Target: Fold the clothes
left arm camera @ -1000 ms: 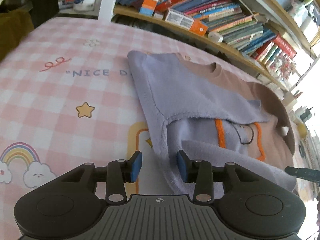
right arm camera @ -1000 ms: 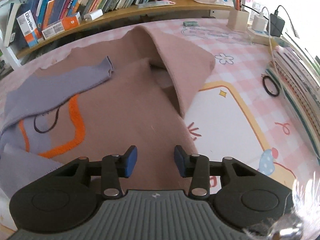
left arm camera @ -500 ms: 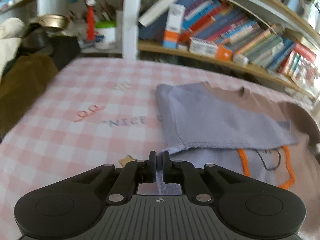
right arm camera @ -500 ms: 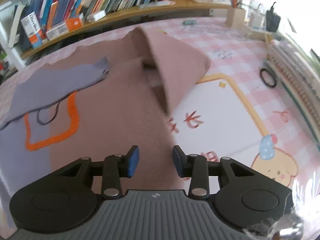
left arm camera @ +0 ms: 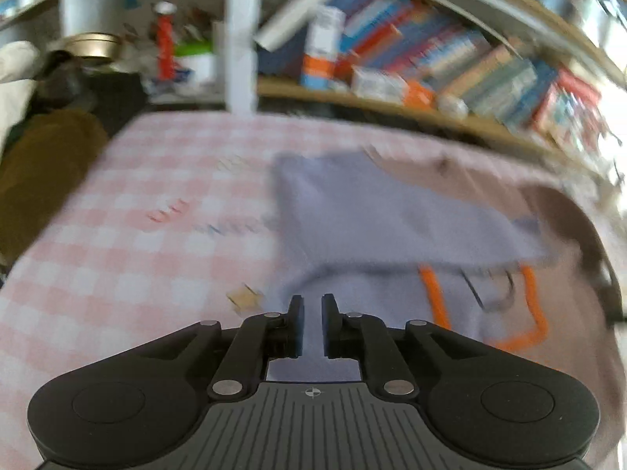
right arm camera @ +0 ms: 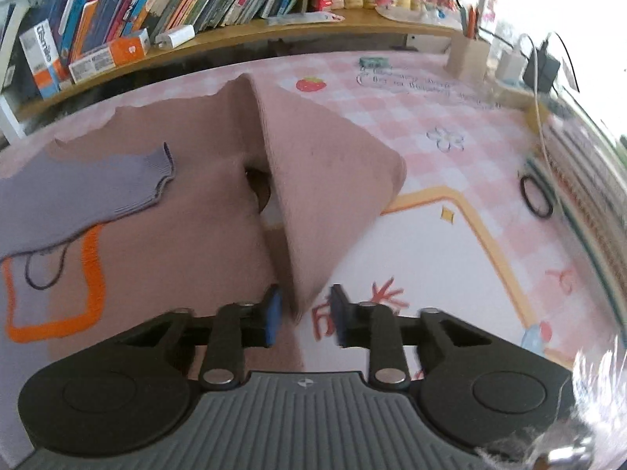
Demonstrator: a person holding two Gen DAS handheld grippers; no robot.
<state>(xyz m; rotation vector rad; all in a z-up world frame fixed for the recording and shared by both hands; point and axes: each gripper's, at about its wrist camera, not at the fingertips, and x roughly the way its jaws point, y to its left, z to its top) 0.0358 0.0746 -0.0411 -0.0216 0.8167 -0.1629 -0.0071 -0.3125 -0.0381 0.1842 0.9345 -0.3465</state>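
Covering table: pink checked cloth (right arm camera: 392,109); bookshelf (right arm camera: 235,35) behind.

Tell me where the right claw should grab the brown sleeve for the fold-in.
Probably the narrow lower tip of the brown sleeve, coming from the table's near edge. The sleeve tapers to a point sitting between the open right claw pads; the tip lies over the pink mat, so one pad may slide under it.

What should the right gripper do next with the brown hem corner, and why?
Probably close the right gripper: its jaws stand open astride the sweatshirt hem corner, while the left gripper looks nearly shut on the lavender edge.
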